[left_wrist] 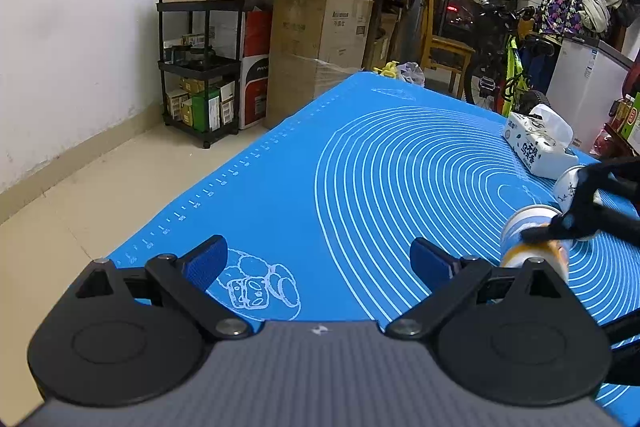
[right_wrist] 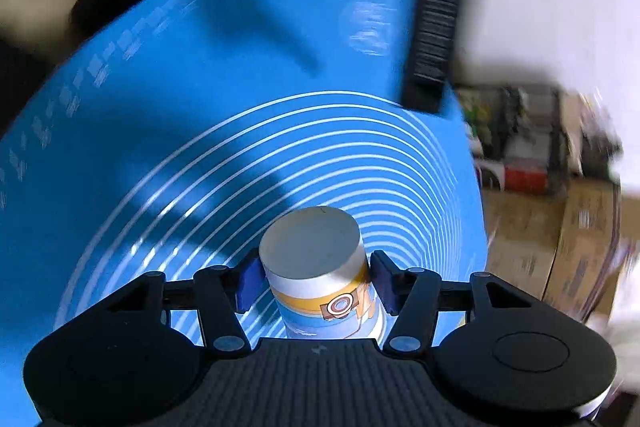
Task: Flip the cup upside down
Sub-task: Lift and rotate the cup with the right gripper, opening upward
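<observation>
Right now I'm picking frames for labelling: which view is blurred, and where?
Right wrist view: the background is smeared by motion, while the cup in the right gripper stays sharp. Left wrist view: mostly crisp, only the cup at the right edge blurs.

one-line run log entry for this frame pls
right gripper: shut on white paper cup with yellow and blue print, flat base toward camera | left gripper: open, holding nothing, over blue silicone mat

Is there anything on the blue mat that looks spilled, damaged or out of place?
Nothing stands out. The right gripper grips the white paper cup with yellow and blue print, its flat closed end towards the camera. The blue silicone mat shows no spill. The left gripper is open, empty.
</observation>
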Demonstrator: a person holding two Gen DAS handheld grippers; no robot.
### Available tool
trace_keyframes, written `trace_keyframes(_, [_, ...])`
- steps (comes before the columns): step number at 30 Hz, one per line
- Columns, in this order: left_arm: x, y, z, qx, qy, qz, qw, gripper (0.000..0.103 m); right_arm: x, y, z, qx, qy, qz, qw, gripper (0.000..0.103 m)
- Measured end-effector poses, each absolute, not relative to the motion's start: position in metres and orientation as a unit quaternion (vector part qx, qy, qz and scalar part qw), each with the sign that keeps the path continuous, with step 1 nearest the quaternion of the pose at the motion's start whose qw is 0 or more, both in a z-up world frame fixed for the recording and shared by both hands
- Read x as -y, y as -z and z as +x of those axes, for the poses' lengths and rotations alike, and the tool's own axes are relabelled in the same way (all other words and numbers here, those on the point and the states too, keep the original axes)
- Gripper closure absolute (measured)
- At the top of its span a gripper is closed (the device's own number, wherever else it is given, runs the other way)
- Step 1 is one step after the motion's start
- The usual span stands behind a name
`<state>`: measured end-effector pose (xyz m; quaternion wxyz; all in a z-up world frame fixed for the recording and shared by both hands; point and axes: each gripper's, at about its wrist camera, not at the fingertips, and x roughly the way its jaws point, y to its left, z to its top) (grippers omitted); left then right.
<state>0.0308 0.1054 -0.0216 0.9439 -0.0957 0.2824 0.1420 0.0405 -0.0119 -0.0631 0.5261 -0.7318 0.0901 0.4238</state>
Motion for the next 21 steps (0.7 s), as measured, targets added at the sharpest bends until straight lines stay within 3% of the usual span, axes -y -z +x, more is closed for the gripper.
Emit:
trace_keyframes(5, [-0.101,0.019,0.031,-0.282,-0.135,-0.090,0.946,0.006,0.028,0.036,0.053,-0.133,-0.422,-0.636,0.632,0.041])
trace_keyframes(11, [-0.090,0.014,0.030,-0.281,-0.123,-0.077,0.949,0.006,0.070,0.002,0.085,-0.227,-0.408,-0.410,0.783,0.041])
trace_keyframes(21, [-0.057,0.009,0.034,-0.280,-0.089,-0.046,0.955,0.006,0.149,0.017,0.127,-0.290,-0.319,-0.101,0.897,0.043])
